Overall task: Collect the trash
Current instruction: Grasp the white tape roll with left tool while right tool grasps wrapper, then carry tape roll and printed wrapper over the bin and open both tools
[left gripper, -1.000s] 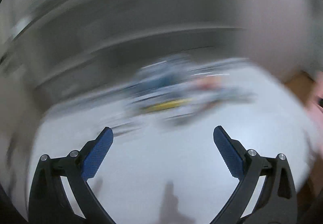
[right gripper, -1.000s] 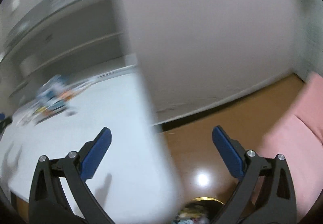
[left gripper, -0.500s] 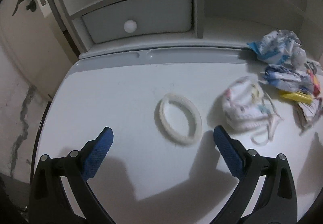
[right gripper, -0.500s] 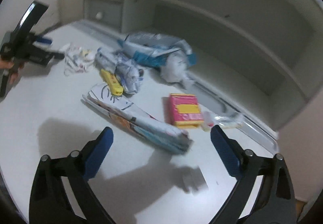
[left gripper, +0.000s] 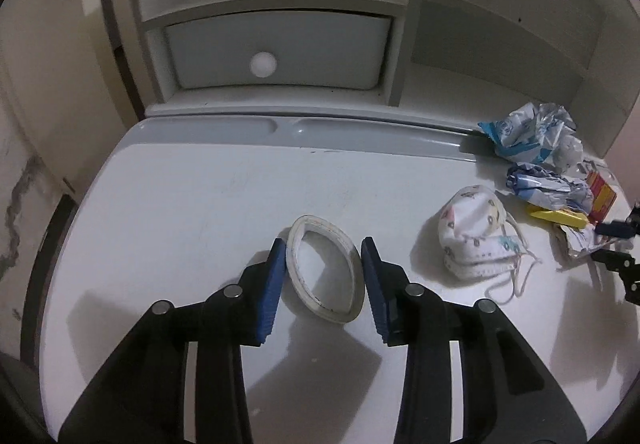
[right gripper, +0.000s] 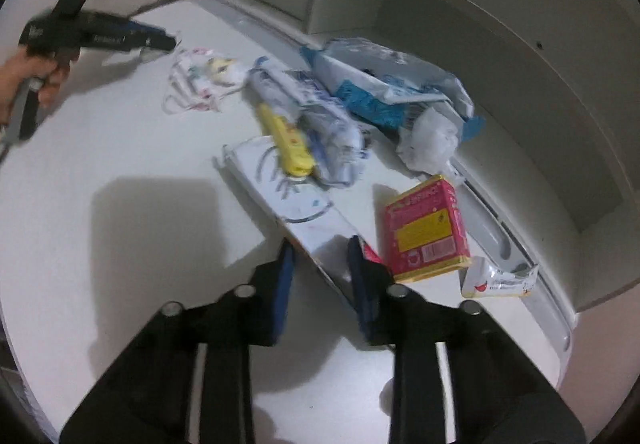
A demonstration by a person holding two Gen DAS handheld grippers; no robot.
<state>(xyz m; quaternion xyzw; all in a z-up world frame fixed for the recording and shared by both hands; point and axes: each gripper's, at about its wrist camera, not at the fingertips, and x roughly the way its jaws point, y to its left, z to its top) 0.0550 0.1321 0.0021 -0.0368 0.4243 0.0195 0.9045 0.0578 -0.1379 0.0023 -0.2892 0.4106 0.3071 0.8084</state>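
The right wrist view is slightly blurred, so the print on the long flat wrapper (right gripper: 296, 204) cannot be read, and its near end is hidden behind the right tongs (right gripper: 320, 248). Those tongs are closing with that end between them; whether the pads already press on it cannot be told. The left tongs (left gripper: 324, 250) are also closing, their blue pads touching both sides of a white tape ring (left gripper: 326, 276) that lies on the white tabletop (left gripper: 180, 204).

The left wrist view shows the ring clearly; in the right wrist view it is hidden behind the left tongs (right gripper: 156, 40) and the hand (right gripper: 24, 76) gripping them at the far left. That view alone lays out the trash pile: a patterned face mask (right gripper: 204, 80), a yellow item (right gripper: 290, 142) (its kind unclear), crumpled blue-and-white bags (right gripper: 380, 92), a pink and yellow box (right gripper: 426, 230) and a small sachet (right gripper: 498, 278). In the left wrist view, the pile is squeezed against the right edge, where the right tongs (left gripper: 616, 240) are cut off.
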